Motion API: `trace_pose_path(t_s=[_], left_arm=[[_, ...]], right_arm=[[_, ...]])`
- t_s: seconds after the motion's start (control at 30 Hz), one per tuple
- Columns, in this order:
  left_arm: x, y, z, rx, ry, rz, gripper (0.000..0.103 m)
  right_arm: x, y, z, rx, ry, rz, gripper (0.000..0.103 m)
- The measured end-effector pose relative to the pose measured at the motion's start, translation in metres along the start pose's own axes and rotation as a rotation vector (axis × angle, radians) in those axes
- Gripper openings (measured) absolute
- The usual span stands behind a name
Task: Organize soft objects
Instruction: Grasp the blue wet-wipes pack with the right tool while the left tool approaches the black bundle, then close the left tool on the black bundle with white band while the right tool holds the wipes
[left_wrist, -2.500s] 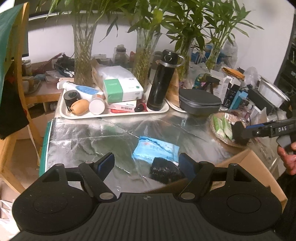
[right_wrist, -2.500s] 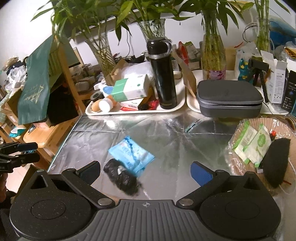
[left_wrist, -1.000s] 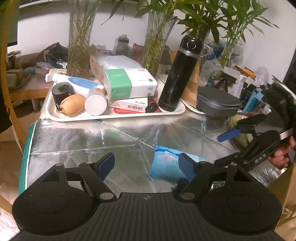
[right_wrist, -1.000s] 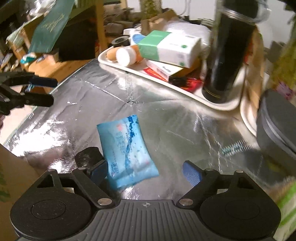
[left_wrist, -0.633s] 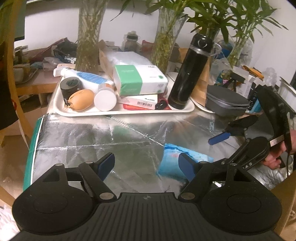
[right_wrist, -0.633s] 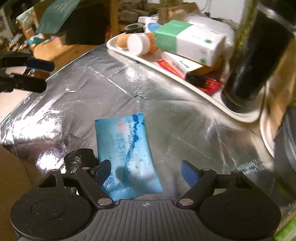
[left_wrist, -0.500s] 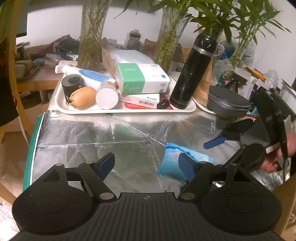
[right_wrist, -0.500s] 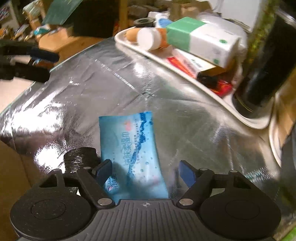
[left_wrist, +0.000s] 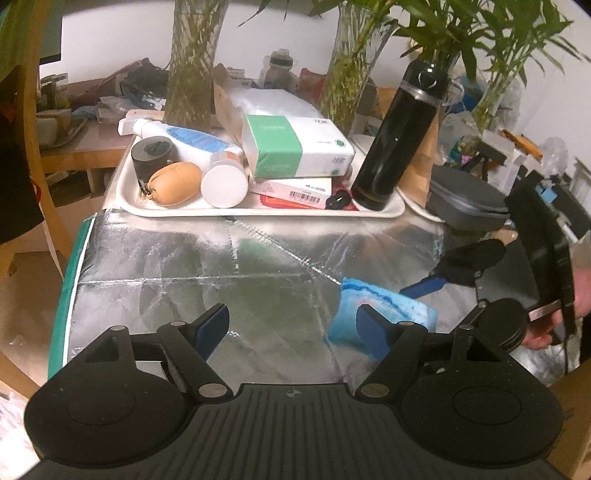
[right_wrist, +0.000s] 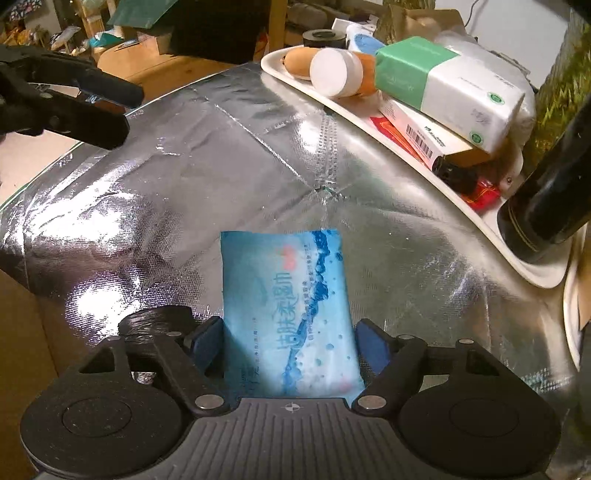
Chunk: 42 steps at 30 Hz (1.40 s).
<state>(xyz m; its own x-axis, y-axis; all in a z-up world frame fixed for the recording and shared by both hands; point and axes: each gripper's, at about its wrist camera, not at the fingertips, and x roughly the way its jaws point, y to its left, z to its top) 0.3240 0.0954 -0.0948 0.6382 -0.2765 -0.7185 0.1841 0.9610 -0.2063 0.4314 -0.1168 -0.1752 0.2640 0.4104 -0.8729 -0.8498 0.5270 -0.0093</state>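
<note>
The blue plastic pack of wet wipes (right_wrist: 291, 317) lies flat on the silver foil-covered worktop (right_wrist: 207, 184), toward its near edge, and it is the soft object being gone after at present.

Starting at the left of the right wrist view, the left gripper (right_wrist: 110, 107) hangs over the worktop's left edge with its two fingers apart and nothing between them; it looks parked there to stay out of the way. In its own view its blue pads (left_wrist: 210, 326) frame only bare foil.

Just left of the pack, by the near edge, sits a crumpled black soft bundle (right_wrist: 155, 321), mostly hidden behind the right gripper's finger, so its form is hard to read.

In the middle, the right gripper (right_wrist: 291, 349) straddles the pack's near end, one blue pad on each long side, lying close to its edges. The jaws are not clenched yet, and whether the pads already touch the wrapper I cannot tell. Approaching across the narrow width seems sensible, since the pack fits between the fingers that way.

Along the far right edge a white oblong tray (right_wrist: 369, 122) holds a green-and-white tissue box (right_wrist: 443, 85) and a tall black flask (right_wrist: 550, 192), well apart from the pack.
</note>
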Motion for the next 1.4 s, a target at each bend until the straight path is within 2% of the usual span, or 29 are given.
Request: trace_pose_path(t_s=[0.07, 0.17, 0.37, 0.6, 0.77, 0.93, 1.2, 1.4], left_arm=[[0.001, -0.001, -0.001, 0.012, 0.008, 0.003, 0.076], [0.003, 0.000, -0.002, 0.015, 0.016, -0.008, 0.076], [0.005, -0.007, -0.004, 0.074, 0.028, -0.001, 0.076], [0.008, -0.016, -0.007, 0.139, 0.033, -0.051, 0.076], [0.016, -0.029, -0.010, 0.241, 0.039, -0.085, 0.076], [0.029, -0.032, -0.010, 0.300, 0.054, -0.186, 0.076], [0.060, -0.038, -0.014, 0.403, 0.135, -0.415, 0.076], [0.071, -0.047, -0.017, 0.476, 0.152, -0.524, 0.075]], right_arm=[[-0.002, -0.003, 0.000, 0.022, 0.006, -0.006, 0.072], [-0.004, -0.010, -0.002, 0.060, 0.027, -0.022, 0.070], [-0.011, -0.022, -0.010, 0.120, 0.056, -0.064, 0.068], [-0.017, -0.026, -0.019, 0.141, 0.060, -0.110, 0.067], [-0.026, -0.034, -0.026, 0.189, 0.055, -0.126, 0.066], [-0.038, -0.041, -0.032, 0.224, 0.033, -0.143, 0.066], [-0.046, -0.053, -0.038, 0.271, 0.002, -0.173, 0.066], [-0.050, -0.056, -0.038, 0.280, -0.019, -0.172, 0.066]])
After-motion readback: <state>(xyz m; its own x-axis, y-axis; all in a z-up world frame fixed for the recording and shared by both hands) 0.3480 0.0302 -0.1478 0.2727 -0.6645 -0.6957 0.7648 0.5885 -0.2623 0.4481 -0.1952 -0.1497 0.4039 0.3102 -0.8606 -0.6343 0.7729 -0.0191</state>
